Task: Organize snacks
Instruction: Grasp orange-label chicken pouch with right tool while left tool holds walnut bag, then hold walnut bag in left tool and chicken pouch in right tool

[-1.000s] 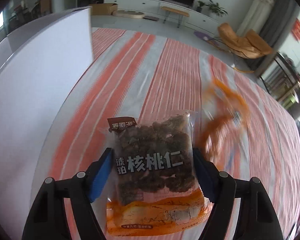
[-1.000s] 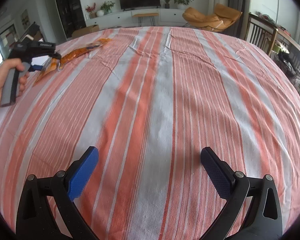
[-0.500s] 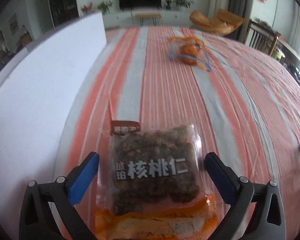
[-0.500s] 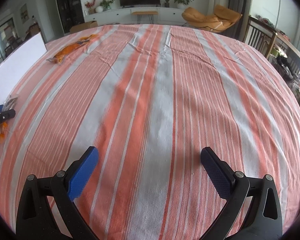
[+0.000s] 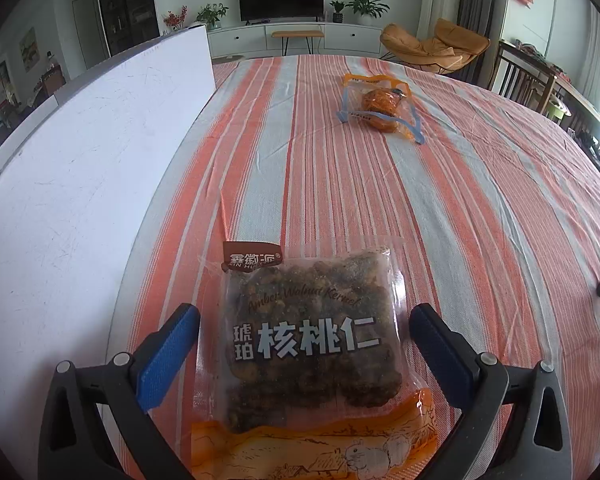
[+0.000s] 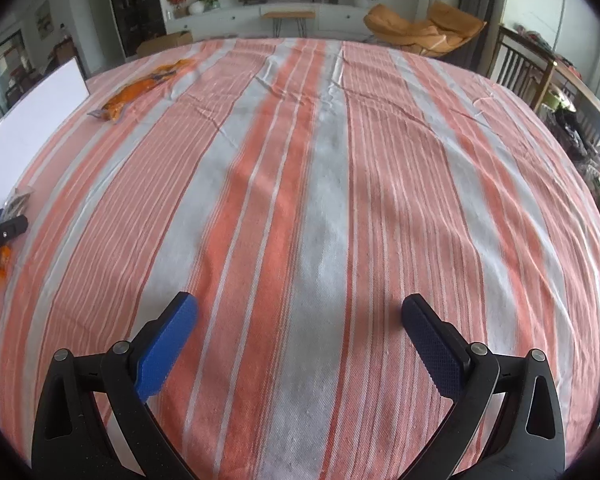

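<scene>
Walnut packet (image 5: 312,344) between open left claw (image 5: 304,316)

Striped tablecloth (image 5: 340,168): walnut packet (image 5: 312,344), orange pouch (image 5: 380,104).

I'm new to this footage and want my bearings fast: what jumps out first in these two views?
The walnut snack packet lies flat on the striped tablecloth, between the wide-open blue pads of the left gripper without touching them. A big white board stands along the cloth's left edge, and an orange snack bag lies farther off. The right gripper hangs open over bare cloth.
</scene>
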### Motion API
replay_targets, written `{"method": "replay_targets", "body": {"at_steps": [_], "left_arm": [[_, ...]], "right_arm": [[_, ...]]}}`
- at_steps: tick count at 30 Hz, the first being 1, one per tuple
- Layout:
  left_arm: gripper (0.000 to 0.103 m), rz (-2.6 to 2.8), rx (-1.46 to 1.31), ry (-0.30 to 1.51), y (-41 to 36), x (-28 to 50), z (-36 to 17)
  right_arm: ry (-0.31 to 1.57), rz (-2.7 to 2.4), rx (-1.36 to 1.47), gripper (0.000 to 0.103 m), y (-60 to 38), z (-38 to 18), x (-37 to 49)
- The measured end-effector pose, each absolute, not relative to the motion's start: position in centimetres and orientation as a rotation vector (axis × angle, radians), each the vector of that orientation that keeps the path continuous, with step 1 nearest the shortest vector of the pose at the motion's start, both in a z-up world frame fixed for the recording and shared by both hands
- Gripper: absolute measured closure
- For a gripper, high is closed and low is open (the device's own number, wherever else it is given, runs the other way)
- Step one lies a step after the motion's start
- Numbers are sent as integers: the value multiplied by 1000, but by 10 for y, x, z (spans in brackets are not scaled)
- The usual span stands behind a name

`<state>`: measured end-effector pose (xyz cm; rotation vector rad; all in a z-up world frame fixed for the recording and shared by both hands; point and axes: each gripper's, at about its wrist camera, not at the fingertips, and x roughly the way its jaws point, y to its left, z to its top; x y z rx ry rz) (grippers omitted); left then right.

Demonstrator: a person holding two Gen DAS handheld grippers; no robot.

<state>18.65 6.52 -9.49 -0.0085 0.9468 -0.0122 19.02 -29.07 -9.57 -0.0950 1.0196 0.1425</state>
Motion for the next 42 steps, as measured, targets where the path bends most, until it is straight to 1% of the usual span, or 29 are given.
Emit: {"method": "replay_targets", "body": {"at_steps": [2, 3, 6, 8, 11, 13, 16, 17, 20, 21, 24, 28, 32, 34, 35, 36, 37, 39, 42], "left_arm": [[0, -12, -9, 947, 66, 187, -95], [0, -12, -9, 947, 65, 187, -95], [0, -13, -9, 947, 65, 187, -95], [0, -12, -9, 947, 65, 187, -95], [0, -13, -9, 947, 65, 188, -96], [0, -13, -9, 947, 65, 189, -97], [0, -12, -9, 947, 65, 189, -95], [0, -12, -9, 947, 66, 186, -94], [0, -11, -9, 947, 65, 188, -95], [0, -12, -9, 947, 65, 189, -95], [0, -12, -9, 947, 66, 188, -94], [0, -12, -9, 947, 67, 187, -94], [0, -11, -9, 947, 67, 187, -94], [0, -11, -8, 947, 67, 187, -93], [0, -11, -8, 947, 67, 187, -93], [0, -11, -8, 947, 67, 187, -93], [0, -12, -9, 947, 67, 187, -93], [0, -11, -8, 947, 67, 187, -93], [0, -11, -9, 947, 66, 187, -93]], "right_arm": [[1127, 175, -79, 1, -270, -91, 221], [1151, 215, -56, 1, -257, -87, 236], [1120, 337, -5, 2, -197, -65, 289], [1116, 376, -20, 2, -151, -60, 329], [1121, 369, -42, 2, -85, -65, 385], [1150, 362, -55, 2, -53, -76, 408], [1173, 319, -121, 0, -21, -96, 418], [1133, 300, -206, 4, -13, -100, 412], [1069, 337, -216, 25, -24, -95, 396], [1078, 344, -217, 28, -33, -95, 392], [1086, 361, -225, 31, -69, -92, 368], [1080, 403, -262, 30, -121, -91, 308], [1063, 377, -252, 26, -177, -88, 220], [1045, 359, -239, 22, -192, -88, 184], [1031, 360, -228, 17, -199, -89, 166], [1014, 360, -217, 10, -200, -91, 157], [995, 358, -209, 6, -202, -93, 149], [954, 338, -199, 2, -204, -94, 144], [928, 310, -187, 1, -200, -96, 146]]}}
